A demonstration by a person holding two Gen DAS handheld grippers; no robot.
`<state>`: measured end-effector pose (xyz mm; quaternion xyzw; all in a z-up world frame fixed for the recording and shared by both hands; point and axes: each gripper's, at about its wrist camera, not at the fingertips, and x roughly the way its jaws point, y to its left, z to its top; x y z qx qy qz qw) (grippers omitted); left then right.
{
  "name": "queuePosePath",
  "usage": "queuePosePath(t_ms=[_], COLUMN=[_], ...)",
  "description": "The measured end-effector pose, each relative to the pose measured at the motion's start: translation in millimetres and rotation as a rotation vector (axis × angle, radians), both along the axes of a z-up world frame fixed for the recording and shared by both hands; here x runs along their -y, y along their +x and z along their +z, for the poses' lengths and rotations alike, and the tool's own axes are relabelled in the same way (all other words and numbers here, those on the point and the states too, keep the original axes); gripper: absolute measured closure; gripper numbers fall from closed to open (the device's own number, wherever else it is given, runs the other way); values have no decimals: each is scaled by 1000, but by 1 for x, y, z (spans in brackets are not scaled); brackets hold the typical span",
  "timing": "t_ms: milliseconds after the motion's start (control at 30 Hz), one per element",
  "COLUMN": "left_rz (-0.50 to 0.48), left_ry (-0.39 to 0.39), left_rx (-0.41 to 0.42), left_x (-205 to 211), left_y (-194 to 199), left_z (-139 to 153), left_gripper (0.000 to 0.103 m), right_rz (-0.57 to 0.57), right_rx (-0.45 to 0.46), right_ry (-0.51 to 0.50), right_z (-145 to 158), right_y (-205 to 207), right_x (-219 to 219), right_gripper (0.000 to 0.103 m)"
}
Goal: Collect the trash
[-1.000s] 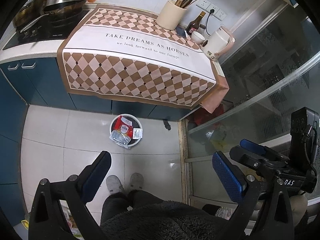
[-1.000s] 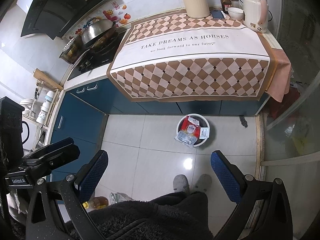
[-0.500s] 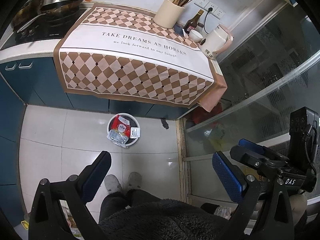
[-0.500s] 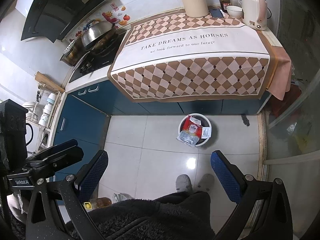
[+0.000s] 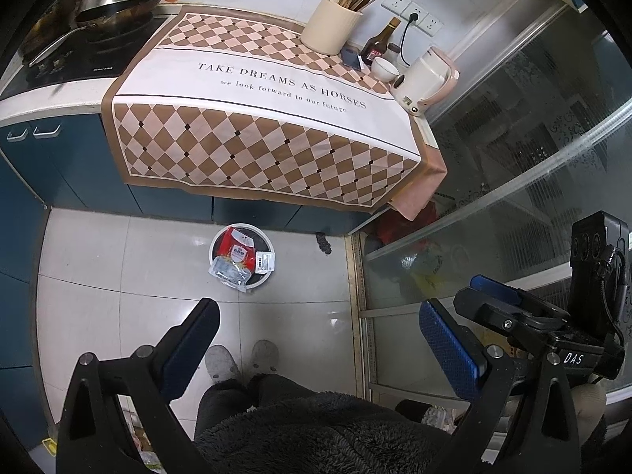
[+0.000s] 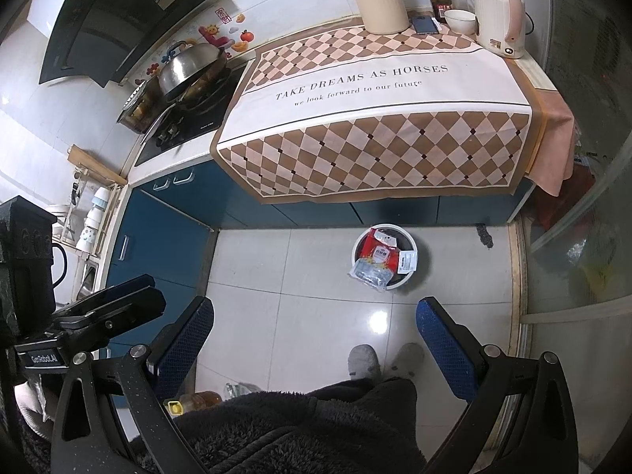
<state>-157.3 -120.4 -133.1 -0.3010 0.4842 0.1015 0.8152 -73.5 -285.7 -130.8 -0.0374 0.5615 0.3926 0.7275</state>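
A round white trash bin [image 5: 215, 240] [image 6: 410, 241] stands on the tiled floor in front of the blue cabinets. On it lie a red wrapper [image 5: 236, 248] [image 6: 380, 249], a clear plastic bag [image 5: 230, 275] [image 6: 370, 274] hanging over the near rim, and a small white packet [image 5: 264, 262] [image 6: 407, 260]. My left gripper [image 5: 320, 339] is held high above the floor, open and empty. My right gripper [image 6: 314, 333] is equally high, open and empty. Each gripper shows at the edge of the other's view.
A checked cloth [image 5: 256, 126] covers the counter, with a utensil holder [image 5: 331, 27], bottle, bowl and kettle [image 5: 424, 79] at the back. A wok [image 6: 189, 67] sits on the stove. A glass sliding door [image 5: 513, 197] lies to the right. The person's slippered feet [image 5: 241, 359] stand below.
Both views have shifted a little, so the counter and bin sit slightly differently in frame. The grippers stay open and empty; the trash on the bin has not moved.
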Motion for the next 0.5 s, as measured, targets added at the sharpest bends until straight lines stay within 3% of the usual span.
queuePosePath(t_ms=[500], left_rz=[-5], left_ry=[-4], left_rx=[1], left_x=[1], left_y=[4], left_z=[-1], left_gripper=[0], right_rz=[-11], right_rx=[-5], right_ry=[5], right_z=[0], right_y=[-1], right_x=[-4], right_gripper=[0])
